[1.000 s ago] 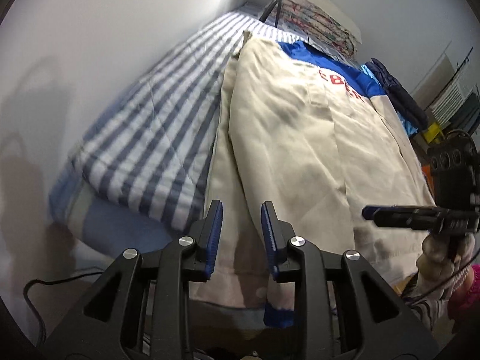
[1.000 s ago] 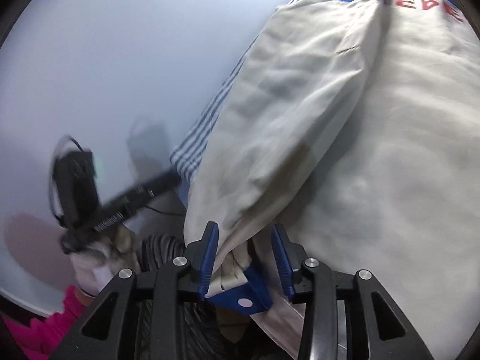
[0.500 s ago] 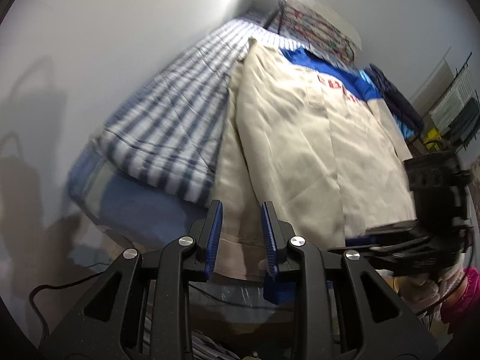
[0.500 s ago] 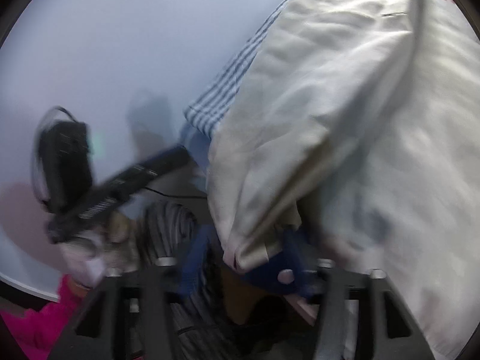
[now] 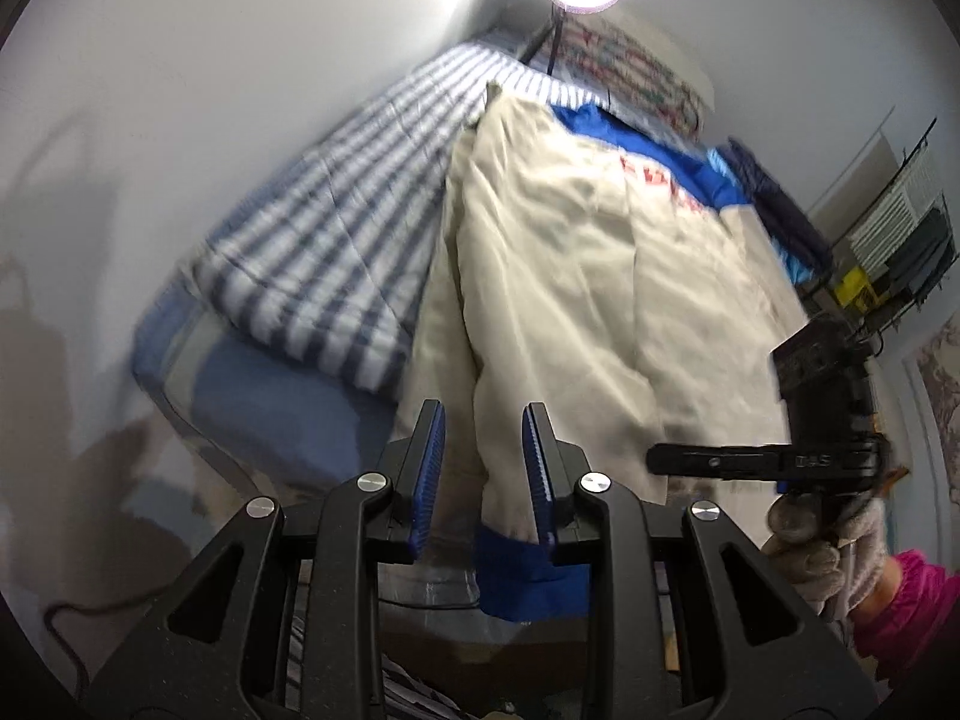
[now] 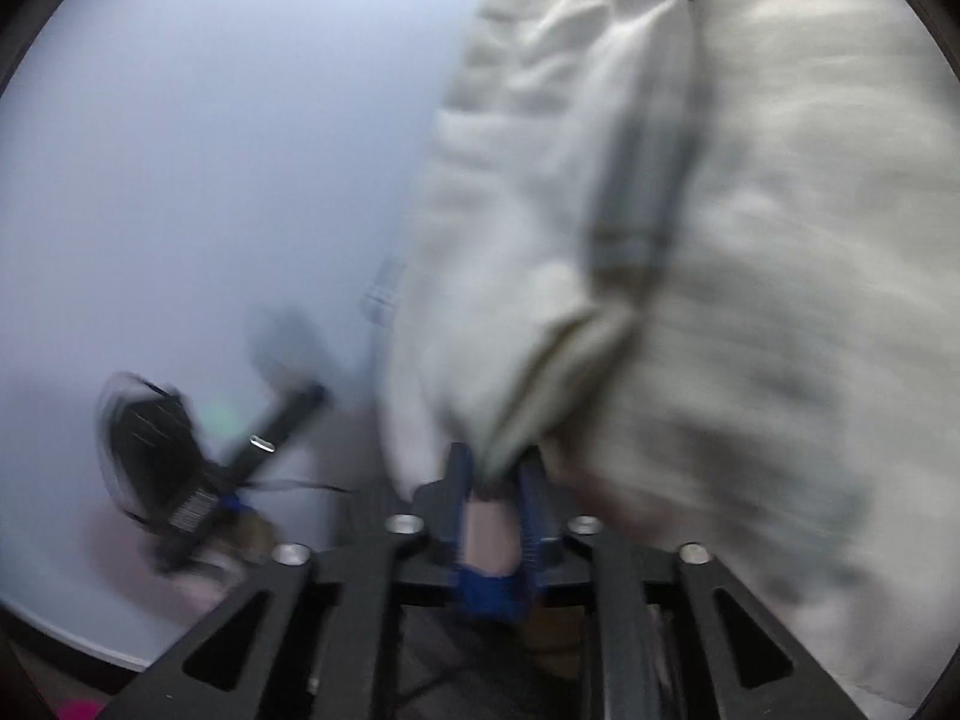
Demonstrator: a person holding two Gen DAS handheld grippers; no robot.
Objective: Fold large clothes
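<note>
Barely begun: right hand-held gripper (image 6: 493,483) pinches the cream, blue-trimmed jacket's (image 5: 600,300) hem at the bed's (image 5: 288,396) foot edge; left hand-held gripper (image 5: 483,474) gapes, unfolded.

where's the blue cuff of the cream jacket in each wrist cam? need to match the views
Left wrist: blue cuff hangs low centre, just right of the open left tongs, touching the right pad.
Right wrist: blue cuff bottom centre, under the right tongs that are shut on the sleeve end; blurred.
Shared landmark: the cream jacket fills the right of both views.
</note>
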